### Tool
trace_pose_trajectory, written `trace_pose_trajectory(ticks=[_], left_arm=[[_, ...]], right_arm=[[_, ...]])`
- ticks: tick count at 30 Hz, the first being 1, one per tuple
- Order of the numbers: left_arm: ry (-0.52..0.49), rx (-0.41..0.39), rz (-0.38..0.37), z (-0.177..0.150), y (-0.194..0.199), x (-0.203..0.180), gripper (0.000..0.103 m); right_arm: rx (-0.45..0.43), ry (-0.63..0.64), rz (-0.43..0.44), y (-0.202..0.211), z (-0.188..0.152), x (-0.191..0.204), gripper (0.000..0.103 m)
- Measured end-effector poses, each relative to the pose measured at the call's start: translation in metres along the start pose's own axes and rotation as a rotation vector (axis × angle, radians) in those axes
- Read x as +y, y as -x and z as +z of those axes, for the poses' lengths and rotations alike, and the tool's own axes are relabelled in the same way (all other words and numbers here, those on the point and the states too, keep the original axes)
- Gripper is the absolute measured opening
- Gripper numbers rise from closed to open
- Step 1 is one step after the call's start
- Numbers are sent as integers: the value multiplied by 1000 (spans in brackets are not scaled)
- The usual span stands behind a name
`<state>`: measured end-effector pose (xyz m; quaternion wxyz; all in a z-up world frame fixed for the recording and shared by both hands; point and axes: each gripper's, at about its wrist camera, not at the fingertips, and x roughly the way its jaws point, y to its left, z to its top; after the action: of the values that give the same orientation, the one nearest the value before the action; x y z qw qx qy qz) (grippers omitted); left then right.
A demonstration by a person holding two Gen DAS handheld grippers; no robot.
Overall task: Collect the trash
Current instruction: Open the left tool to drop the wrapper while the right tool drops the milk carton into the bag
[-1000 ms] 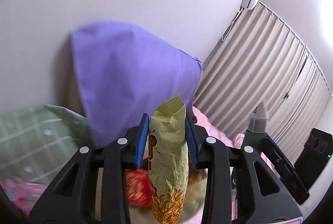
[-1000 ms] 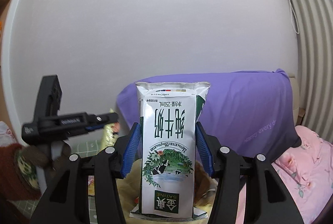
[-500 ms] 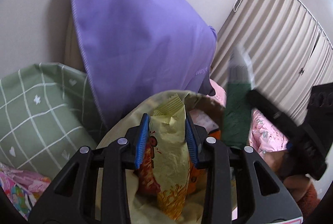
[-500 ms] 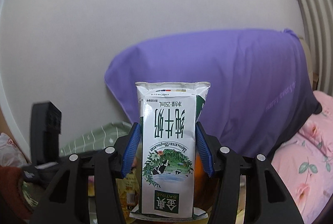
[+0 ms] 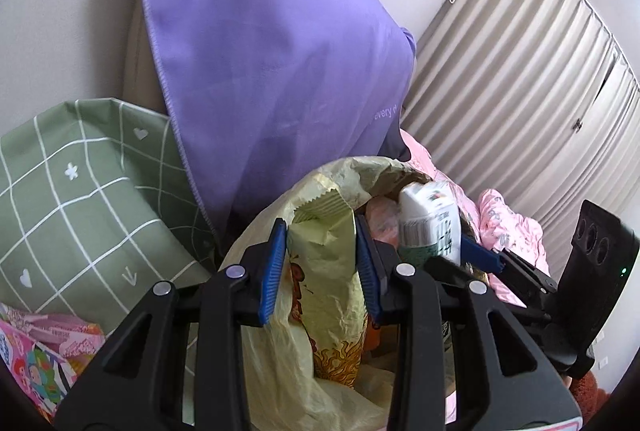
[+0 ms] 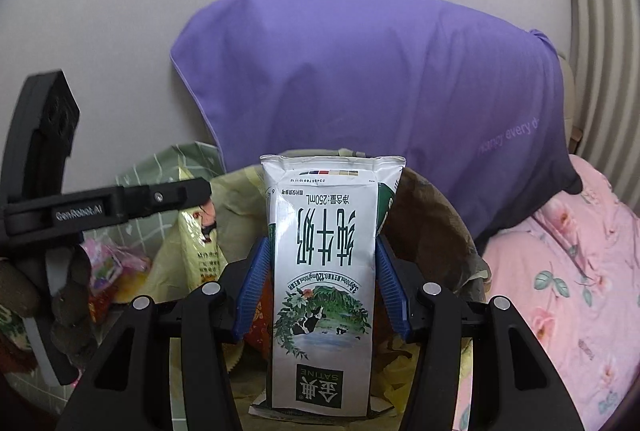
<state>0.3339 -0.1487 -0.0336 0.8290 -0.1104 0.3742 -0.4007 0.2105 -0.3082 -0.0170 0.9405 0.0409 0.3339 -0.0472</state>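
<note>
My left gripper [image 5: 322,263] is shut on a yellow-green snack bag [image 5: 324,283] and holds it over the open mouth of a bin lined with a yellowish trash bag [image 5: 276,343]. My right gripper [image 6: 322,287] is shut on a white and green milk carton [image 6: 324,291], held upside down above the same bin [image 6: 440,215]. In the left wrist view the carton [image 5: 428,223] and the right gripper [image 5: 480,257] are just right of my left fingers. In the right wrist view the left gripper [image 6: 200,191] holds the snack bag [image 6: 198,243] at left. Other wrappers lie inside the bin.
A purple pillow [image 5: 272,55] leans on the wall behind the bin. A green checked cushion [image 5: 80,199] lies at left with colourful packets [image 5: 36,355] in front. Pink floral bedding [image 6: 560,271] is at right. Pleated curtains [image 5: 520,91] hang at the far right.
Both grippers have come down and forward toward the bin. The bin's mouth now fills the lower view, and the carton has moved close beside the snack bag.
</note>
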Motion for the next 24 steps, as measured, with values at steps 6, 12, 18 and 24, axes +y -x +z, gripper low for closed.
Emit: trace_pose_trajectory(ticks=[6, 12, 18, 24], left_arm=[[29, 47, -75, 13, 0, 4, 53], [74, -23, -55, 22, 38, 13, 65], [14, -96, 112, 2, 99, 36, 66], [46, -94, 309, -43, 163, 94, 66]], right_arm=[[24, -9, -16, -4, -5, -2, 51], [-27, -48, -36, 15, -3, -5, 53], [-78, -69, 38, 35, 6, 5, 53], [-75, -31, 171, 40, 7, 36, 53]])
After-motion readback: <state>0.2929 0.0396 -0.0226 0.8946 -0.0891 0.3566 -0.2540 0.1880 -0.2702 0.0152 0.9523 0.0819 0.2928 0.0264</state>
